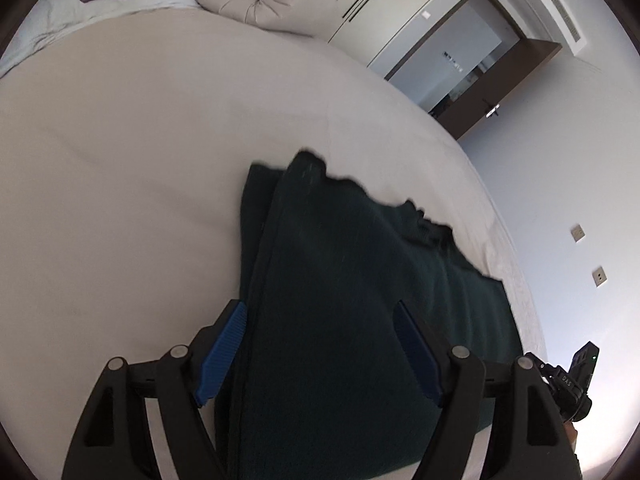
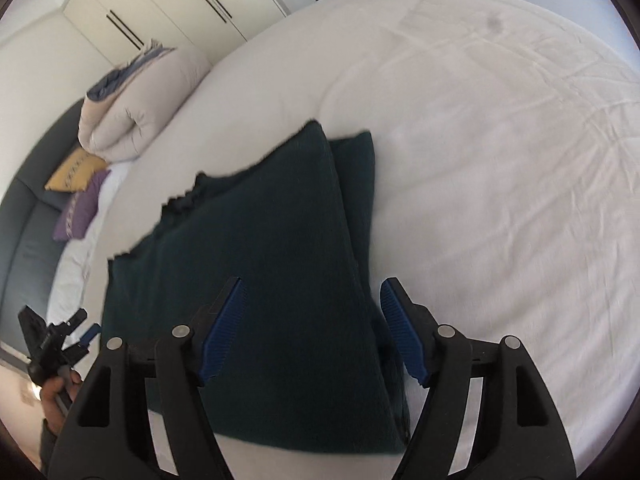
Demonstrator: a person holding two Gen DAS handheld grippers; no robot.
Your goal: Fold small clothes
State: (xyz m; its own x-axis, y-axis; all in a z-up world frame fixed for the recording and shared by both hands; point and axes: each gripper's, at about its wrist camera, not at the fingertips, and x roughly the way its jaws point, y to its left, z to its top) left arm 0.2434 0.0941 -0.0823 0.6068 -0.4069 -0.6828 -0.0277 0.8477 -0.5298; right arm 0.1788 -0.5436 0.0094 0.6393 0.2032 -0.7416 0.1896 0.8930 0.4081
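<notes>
The dark green knitted garment [image 1: 344,300] lies on the pale bed sheet [image 1: 120,200], directly ahead of and beneath both grippers, already doubled so that one layer sits over another, with a narrow strip of the lower layer showing past the outer side of each gripper's view. The left gripper [image 1: 320,352] stands well open over the near edge, its blue pads [image 1: 224,352] clear of the cloth and gripping nothing; the right gripper [image 2: 314,328] is likewise wide open and empty above the same piece [image 2: 260,280], one pad over the fabric and the other just past its edge. The main risk looks to be the far edge: it appears ragged and uneven, so a further fold made from here would likely come out crooked. If either gripper closes on only the top layer, the layers could slide apart and undo the fold. Motion blur hides the knit's detail. A rolled duvet [image 2: 140,112] and cushions [image 2: 80,184] lie well beyond, out of the way.
</notes>
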